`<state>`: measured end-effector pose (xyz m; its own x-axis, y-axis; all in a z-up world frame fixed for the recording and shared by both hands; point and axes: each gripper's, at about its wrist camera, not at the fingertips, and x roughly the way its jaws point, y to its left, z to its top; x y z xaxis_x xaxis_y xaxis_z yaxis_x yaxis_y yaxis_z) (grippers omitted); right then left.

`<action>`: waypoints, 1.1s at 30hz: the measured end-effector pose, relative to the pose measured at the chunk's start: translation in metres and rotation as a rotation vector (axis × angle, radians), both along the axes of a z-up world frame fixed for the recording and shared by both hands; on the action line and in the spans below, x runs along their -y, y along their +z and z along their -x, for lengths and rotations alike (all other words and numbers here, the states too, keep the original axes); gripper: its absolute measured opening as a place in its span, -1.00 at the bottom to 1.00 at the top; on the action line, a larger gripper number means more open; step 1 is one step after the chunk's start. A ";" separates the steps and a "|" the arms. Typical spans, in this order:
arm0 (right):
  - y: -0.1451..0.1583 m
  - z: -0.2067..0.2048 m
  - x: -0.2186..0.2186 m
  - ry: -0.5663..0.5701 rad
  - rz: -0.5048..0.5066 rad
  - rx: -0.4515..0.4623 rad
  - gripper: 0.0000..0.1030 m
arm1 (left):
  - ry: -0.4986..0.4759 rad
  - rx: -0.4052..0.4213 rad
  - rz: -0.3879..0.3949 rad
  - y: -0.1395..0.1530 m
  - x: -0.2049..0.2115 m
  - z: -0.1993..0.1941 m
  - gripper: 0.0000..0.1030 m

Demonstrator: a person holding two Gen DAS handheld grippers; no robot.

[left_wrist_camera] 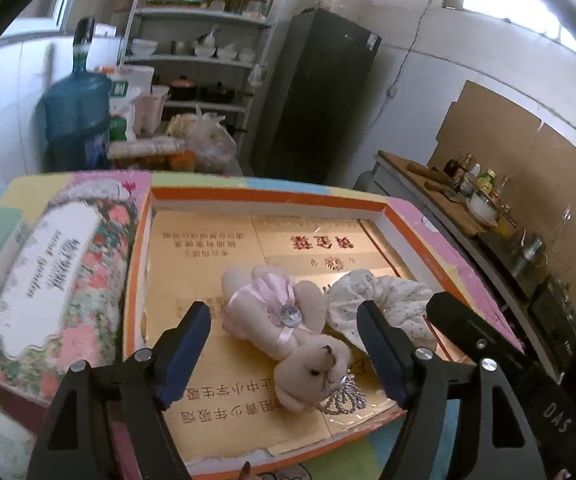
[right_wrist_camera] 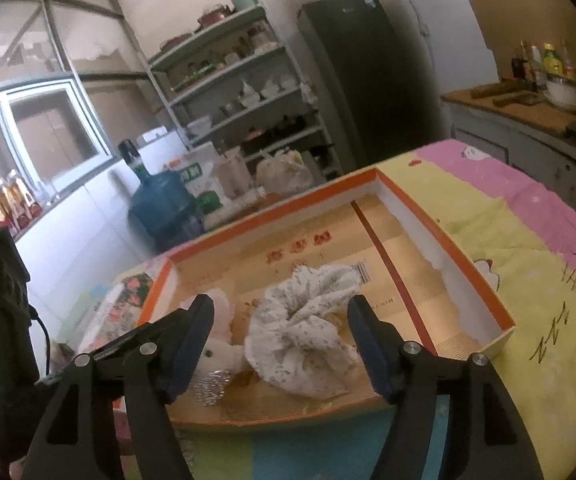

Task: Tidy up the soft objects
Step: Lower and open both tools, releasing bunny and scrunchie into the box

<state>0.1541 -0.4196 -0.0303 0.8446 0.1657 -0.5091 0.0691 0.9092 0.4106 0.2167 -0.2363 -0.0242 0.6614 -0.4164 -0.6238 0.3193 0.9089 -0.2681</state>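
A shallow orange-rimmed box [left_wrist_camera: 272, 196] with a gold floor lies on a colourful cloth. Inside it a small plush bear [left_wrist_camera: 288, 320] in a pink dress lies on its back, head toward me. A white floral fabric scrunchie [left_wrist_camera: 387, 296] lies beside it on the right. My left gripper [left_wrist_camera: 284, 320] is open and empty, just above the bear. In the right wrist view the scrunchie [right_wrist_camera: 303, 332] sits between the fingers of my open, empty right gripper [right_wrist_camera: 280, 316], with the bear's head [right_wrist_camera: 216, 348] at the left finger. The box rim [right_wrist_camera: 447, 236] runs along the right.
The floral box lid [left_wrist_camera: 56, 276] lies left of the box. The pink and yellow cloth [right_wrist_camera: 527, 264] covers the table. A blue water jug [left_wrist_camera: 76, 116], shelves [left_wrist_camera: 204, 40], a dark fridge [left_wrist_camera: 319, 96] and a counter with bottles [left_wrist_camera: 475, 192] stand beyond.
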 end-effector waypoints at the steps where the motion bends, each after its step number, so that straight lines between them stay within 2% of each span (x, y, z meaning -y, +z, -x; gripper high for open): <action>1: 0.002 0.003 -0.001 -0.004 0.002 0.007 0.40 | -0.004 0.010 0.000 0.002 0.000 0.003 0.49; 15: 0.025 0.046 -0.007 -0.042 0.018 0.054 0.41 | -0.010 0.055 -0.012 0.019 -0.014 0.033 0.51; 33: 0.043 0.077 -0.068 0.002 0.090 0.068 0.42 | 0.067 0.105 -0.054 0.039 -0.071 0.078 0.51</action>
